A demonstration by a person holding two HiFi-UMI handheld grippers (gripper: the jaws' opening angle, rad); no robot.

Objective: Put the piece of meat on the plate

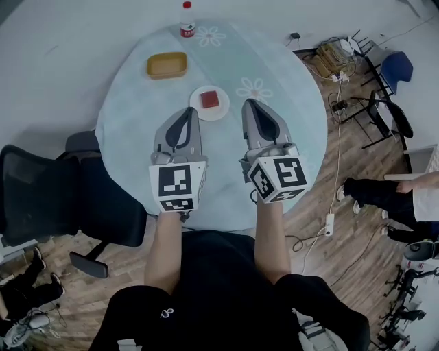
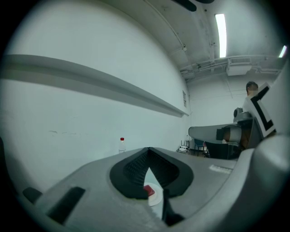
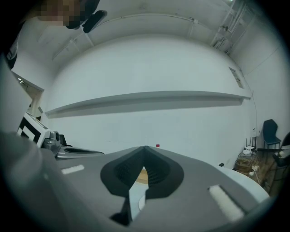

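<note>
The red piece of meat (image 1: 210, 100) lies on a small white plate (image 1: 199, 110) on the round table (image 1: 288, 130) with its pale blue flowered cloth. My left gripper (image 1: 192, 112) hovers just in front of the plate, jaws shut and nothing in them. My right gripper (image 1: 247, 103) is beside the plate on its right, also shut and empty. In the left gripper view the meat (image 2: 148, 190) and the plate (image 2: 157, 198) show below the closed left gripper (image 2: 148, 149). The right gripper view has the closed right gripper (image 3: 145, 147) pointing level at the wall.
A yellow tray (image 1: 167, 65) sits at the table's far left, and a clear bottle with a red cap (image 1: 187, 19) stands at the far edge. A black office chair (image 1: 82, 199) is on the left. A person's legs (image 1: 377, 195), cables and a power strip (image 1: 328, 224) are on the right.
</note>
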